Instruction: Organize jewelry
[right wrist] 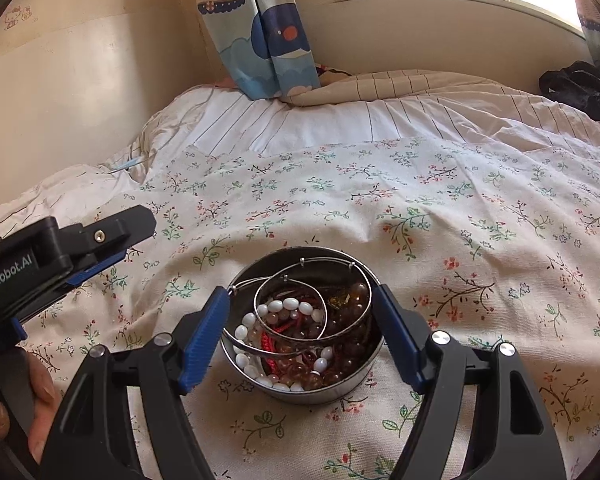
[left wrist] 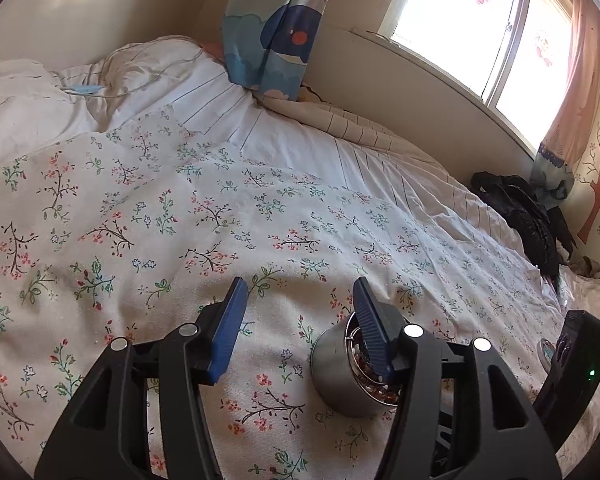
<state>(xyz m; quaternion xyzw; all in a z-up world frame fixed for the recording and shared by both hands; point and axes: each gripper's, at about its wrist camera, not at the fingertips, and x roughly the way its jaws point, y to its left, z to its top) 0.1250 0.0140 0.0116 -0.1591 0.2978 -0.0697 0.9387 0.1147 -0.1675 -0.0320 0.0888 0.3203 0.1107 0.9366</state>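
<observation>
A round metal tin (right wrist: pixel 342 385) sits on the floral bedspread. It holds silver bangles (right wrist: pixel 300 350), a white bead bracelet (right wrist: pixel 244 330), amber beads (right wrist: pixel 358 292) and red cord. My right gripper (right wrist: pixel 304 300) is open, its blue fingers (right wrist: pixel 202 344) on either side of the tin, which lies between them. In the left wrist view the tin (left wrist: pixel 338 372) stands below my right finger (left wrist: pixel 370 328), partly hidden by it. My left gripper (left wrist: pixel 298 284) is open and empty above the bedspread, left of the tin. It also shows in the right wrist view (right wrist: pixel 100 256).
The bed (left wrist: pixel 180 208) fills both views, with a striped white sheet (right wrist: pixel 340 120) at the back. A whale-print curtain (right wrist: pixel 260 28) hangs by the wall. A black bag (left wrist: pixel 520 216) lies at the bed's right end. A small round item (left wrist: pixel 546 350) lies beside the right gripper's body.
</observation>
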